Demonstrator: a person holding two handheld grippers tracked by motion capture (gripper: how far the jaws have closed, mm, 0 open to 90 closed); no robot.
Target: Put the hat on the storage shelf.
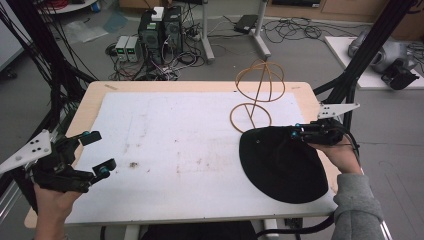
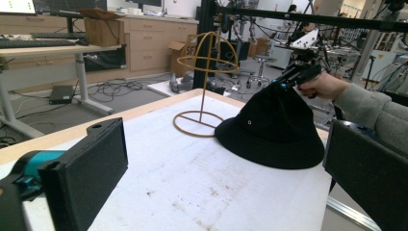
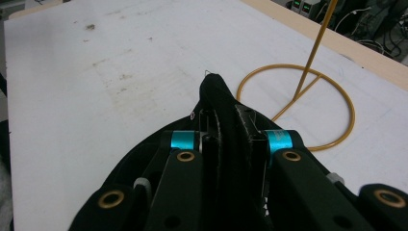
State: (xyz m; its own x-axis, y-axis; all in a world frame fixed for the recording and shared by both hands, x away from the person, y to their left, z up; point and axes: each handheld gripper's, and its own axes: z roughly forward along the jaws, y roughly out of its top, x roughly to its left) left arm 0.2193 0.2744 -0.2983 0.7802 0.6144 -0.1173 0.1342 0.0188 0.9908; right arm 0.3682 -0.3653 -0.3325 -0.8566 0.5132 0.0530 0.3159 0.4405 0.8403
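Right gripper (image 1: pixel 296 131): its fingers (image 3: pixel 208 147) are pinched tight on a raised fold at the crown of the black bucket hat (image 1: pixel 282 165), the cloth bunched into a ridge between the two pads. In the right gripper view the fold rises to a peak just past the fingertips. The hand (image 1: pixel 342 155) behind this gripper comes in from the table's right edge, with a grey sleeve (image 1: pixel 356 205) on the forearm.

The hat sits on the right part of the table (image 1: pixel 90 102), its brim spread flat on the white mat (image 1: pixel 175 150) and its crown drawn up toward the gripper. A small eyelet shows on the crown's side in the left gripper view.

Just beyond the hat stands a wire hat stand (image 1: pixel 257 95): a ring base lying on the mat, a thin slanting stem and a rounded cage on top. The brim's far edge lies close beside the ring base; whether the two touch cannot be told.

Left gripper (image 1: pixel 97 152): its fingers (image 2: pixel 84 175) stand wide apart with nothing between them. It is held over the mat's left edge, well apart from the hat, and points across the table toward it.

Floor behind the table: computer towers (image 1: pixel 160 30) and loose cables.
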